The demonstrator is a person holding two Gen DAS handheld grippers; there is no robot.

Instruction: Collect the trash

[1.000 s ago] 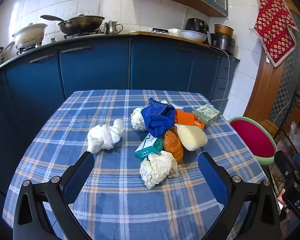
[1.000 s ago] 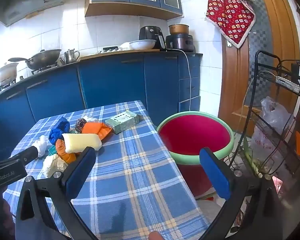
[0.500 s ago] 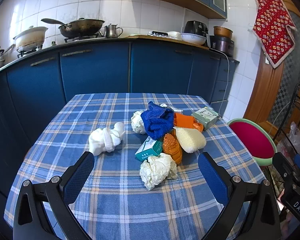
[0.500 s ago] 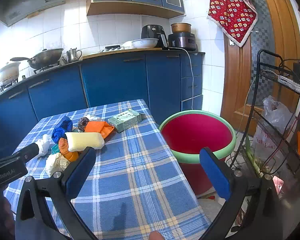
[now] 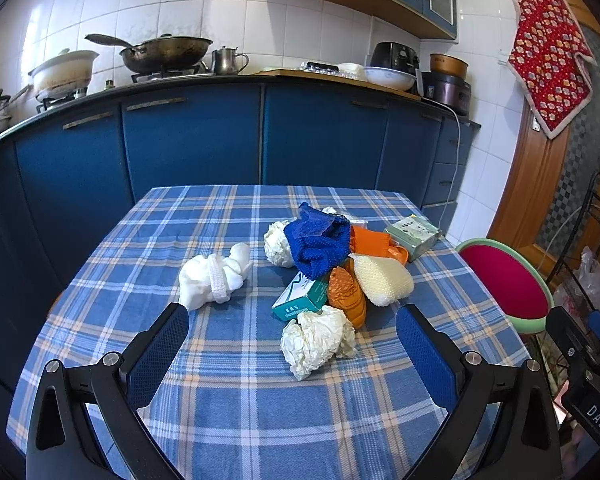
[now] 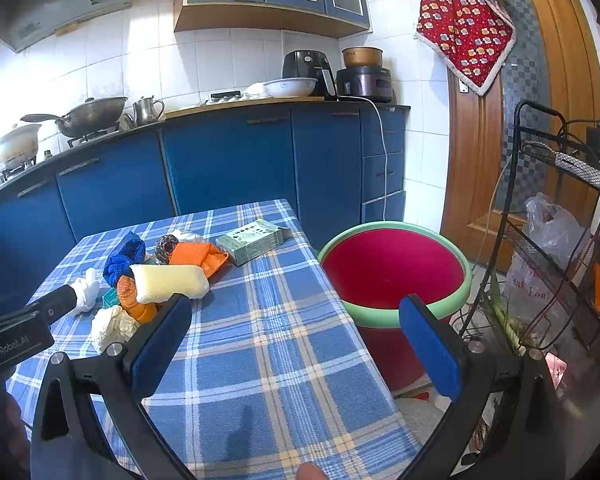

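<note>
The trash lies in one heap near the middle of the counter [image 5: 228, 400], which has a blue plaid cloth. Nearest in the heap is a crumpled paper ball [image 5: 318, 340]. Just behind it are a teal box [image 5: 302, 298], an orange wrapper [image 5: 346, 294] and a yellow sponge [image 5: 382, 278], all touching. Farther lies a blue cloth [image 5: 318, 238] with a second paper wad [image 5: 277, 243] at its left and an orange bag [image 5: 374, 241] at its right. A green box [image 5: 412, 232] sits at the far right edge. A white bundle [image 5: 212, 278] lies apart, to the left.

The left gripper [image 5: 292, 344] hovers over the near side, its jaws spread wide and holding nothing. The right gripper [image 6: 296, 332] is at the counter's right edge, jaws also spread and empty. A red bin [image 6: 394, 268] with a green rim stands on the floor, right of the counter.
</note>
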